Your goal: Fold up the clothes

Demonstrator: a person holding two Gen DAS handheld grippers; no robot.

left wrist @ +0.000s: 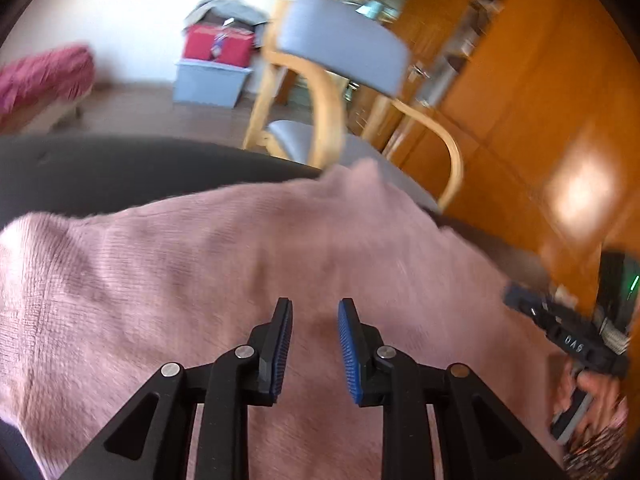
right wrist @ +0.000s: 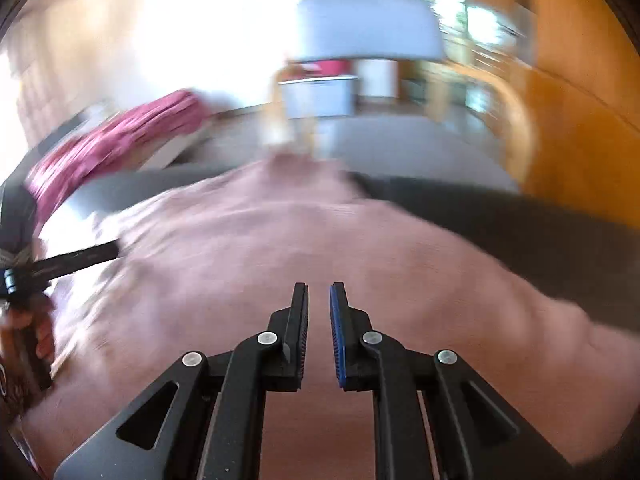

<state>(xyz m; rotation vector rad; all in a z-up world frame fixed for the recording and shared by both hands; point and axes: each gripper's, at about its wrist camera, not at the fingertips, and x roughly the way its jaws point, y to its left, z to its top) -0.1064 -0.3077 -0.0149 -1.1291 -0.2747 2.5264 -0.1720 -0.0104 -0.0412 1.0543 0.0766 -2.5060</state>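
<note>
Above the pink knit garment point(left wrist: 200, 264) both grippers hover, jaws parted and empty; right gripper point(right wrist: 319, 304) narrower than left gripper point(left wrist: 314, 318).

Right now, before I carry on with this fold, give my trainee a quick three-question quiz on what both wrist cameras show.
1. True or false: the left gripper has its jaws apart with nothing clamped between them.
2. What does the pink knit garment lie on? A) a dark tabletop B) a red box C) the chair seat
3. Fill in: behind the table stands a wooden chair with a padded back coloured ____.

Key: 1 true; the right gripper also shows a gap, a narrower one. 2 A. 3 grey.
</note>
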